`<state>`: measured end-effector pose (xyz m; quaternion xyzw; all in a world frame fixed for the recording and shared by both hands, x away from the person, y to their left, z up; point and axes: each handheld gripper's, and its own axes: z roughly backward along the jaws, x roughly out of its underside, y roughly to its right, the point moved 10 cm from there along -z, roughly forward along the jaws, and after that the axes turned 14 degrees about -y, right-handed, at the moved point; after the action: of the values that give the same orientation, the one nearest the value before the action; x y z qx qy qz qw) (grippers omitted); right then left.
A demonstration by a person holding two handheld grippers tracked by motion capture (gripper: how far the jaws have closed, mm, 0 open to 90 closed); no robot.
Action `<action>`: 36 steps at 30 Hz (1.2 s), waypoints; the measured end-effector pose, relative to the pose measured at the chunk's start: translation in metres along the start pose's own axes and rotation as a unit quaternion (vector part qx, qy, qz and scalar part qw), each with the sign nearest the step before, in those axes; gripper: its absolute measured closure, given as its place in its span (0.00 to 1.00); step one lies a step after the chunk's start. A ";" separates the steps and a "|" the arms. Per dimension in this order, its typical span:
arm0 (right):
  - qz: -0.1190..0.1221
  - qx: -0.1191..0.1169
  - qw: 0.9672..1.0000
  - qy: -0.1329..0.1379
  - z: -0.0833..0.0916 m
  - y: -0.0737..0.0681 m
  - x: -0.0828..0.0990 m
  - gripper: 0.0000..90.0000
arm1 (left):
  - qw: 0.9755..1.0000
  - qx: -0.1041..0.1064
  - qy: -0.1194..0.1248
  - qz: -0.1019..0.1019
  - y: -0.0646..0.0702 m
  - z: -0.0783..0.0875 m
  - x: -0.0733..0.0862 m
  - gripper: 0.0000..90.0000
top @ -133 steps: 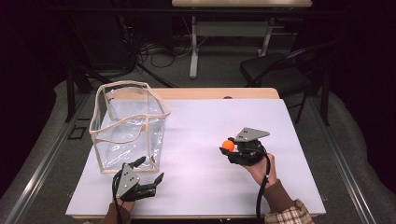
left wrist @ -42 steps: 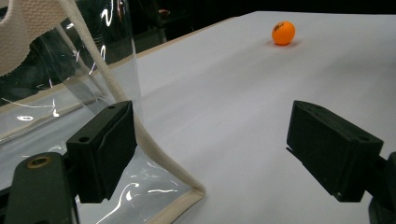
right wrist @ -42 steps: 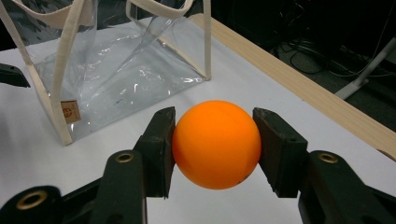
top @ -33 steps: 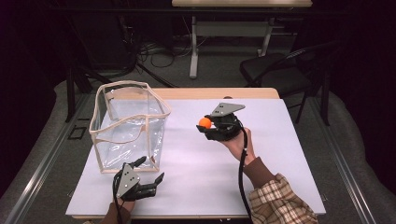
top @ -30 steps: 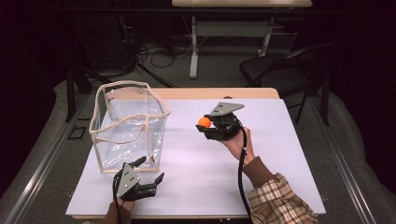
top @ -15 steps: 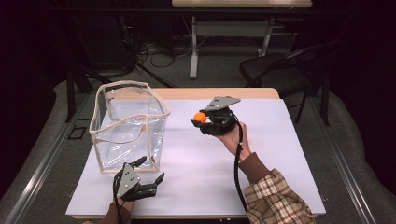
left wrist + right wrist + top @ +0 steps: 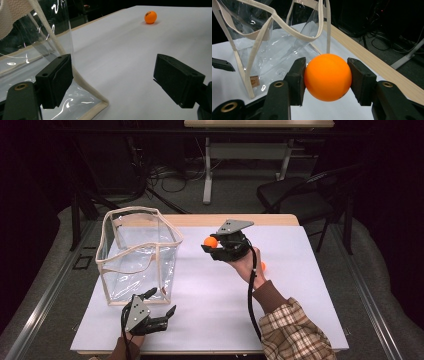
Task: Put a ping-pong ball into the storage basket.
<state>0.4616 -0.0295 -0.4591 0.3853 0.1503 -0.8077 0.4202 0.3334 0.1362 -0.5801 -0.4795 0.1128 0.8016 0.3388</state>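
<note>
Gripping orange ball (image 7: pixel 327 77), R claw (image 7: pixel 327 80); bag (image 7: pixel 274 47) tag unreadable.

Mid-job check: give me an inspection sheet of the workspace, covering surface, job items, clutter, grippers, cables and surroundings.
Surface: white table top, wooden strip along the far edge.
Job's things: clear bag with beige trim stands upright and open at the table's left; orange ball held above the table, right of the bag; second orange ball lies on the table by the right hand.
Clutter: nothing seen.
Grippers: right gripper shut on the orange ball; left gripper open at the bag's near corner, one jaw beside the trim, holding nothing.
Cables: black cable runs from the right gripper along the forearm.
Surroundings: dark room, black chair, table legs and floor cables behind.
</note>
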 end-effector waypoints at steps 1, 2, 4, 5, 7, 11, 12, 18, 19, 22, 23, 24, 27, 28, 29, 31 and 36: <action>-0.001 -0.002 1.000 0.000 0.000 0.000 -0.001 0.57 | 1.000 0.000 0.000 0.000 0.000 0.000 0.000 0.17; 0.002 -0.002 1.000 0.001 -0.001 -0.001 -0.004 0.57 | 1.000 0.000 0.000 0.000 0.000 0.000 0.000 0.17; 0.003 -0.003 1.000 0.001 -0.002 -0.002 -0.005 0.57 | 1.000 0.000 -0.001 -0.001 0.001 -0.001 0.000 0.17; 0.006 -0.004 1.000 0.002 -0.003 -0.002 -0.008 0.57 | 1.000 0.001 0.000 0.000 0.001 0.000 0.000 0.17; 0.006 -0.006 1.000 0.003 -0.004 -0.003 -0.010 0.57 | 1.000 -0.001 0.001 0.000 0.000 0.000 0.000 0.17; 0.006 -0.007 1.000 0.003 -0.008 -0.003 -0.014 0.57 | 1.000 0.001 -0.001 0.001 -0.001 0.000 0.000 0.17; 0.006 -0.007 1.000 0.003 -0.008 -0.003 -0.014 0.57 | 1.000 0.001 0.000 0.000 0.000 0.000 0.000 0.17; 0.010 -0.005 1.000 0.007 -0.007 -0.004 -0.022 0.57 | 1.000 0.002 0.000 -0.001 0.000 0.000 0.000 0.17; 0.011 -0.004 1.000 0.009 -0.006 -0.004 -0.024 0.57 | 1.000 0.003 0.000 0.001 0.001 0.000 0.000 0.17; 0.013 -0.004 1.000 0.009 -0.006 -0.005 -0.029 0.57 | 1.000 0.002 0.000 -0.002 0.001 0.000 0.000 0.17; 0.014 -0.005 1.000 0.009 -0.007 -0.006 -0.030 0.57 | 1.000 0.002 0.000 -0.002 0.001 0.000 0.000 0.17; 0.014 -0.006 1.000 0.010 -0.007 -0.007 -0.031 0.57 | 1.000 0.001 0.002 -0.001 0.001 0.000 -0.001 0.17; 0.019 -0.007 1.000 0.009 -0.010 -0.009 -0.034 0.57 | 1.000 0.002 0.000 0.001 0.001 -0.001 0.000 0.17; 0.019 -0.008 1.000 0.009 -0.011 -0.009 -0.035 0.57 | 1.000 0.002 0.000 0.001 0.001 -0.001 0.000 0.17; 0.019 -0.008 1.000 0.009 -0.011 -0.009 -0.035 0.57 | 1.000 0.001 0.000 0.001 0.000 -0.001 0.000 0.17; 0.017 -0.011 1.000 0.012 -0.011 -0.010 -0.038 0.57 | 1.000 0.001 0.000 -0.001 0.000 0.000 0.000 0.17; 0.020 -0.011 1.000 0.011 -0.013 -0.011 -0.043 0.57 | 1.000 0.004 0.000 0.001 0.001 -0.001 0.000 0.17</action>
<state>0.4742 0.0083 -0.4363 0.3928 0.1560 -0.7930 0.4389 0.3335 0.1352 -0.5806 -0.4780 0.1160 0.8016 0.3397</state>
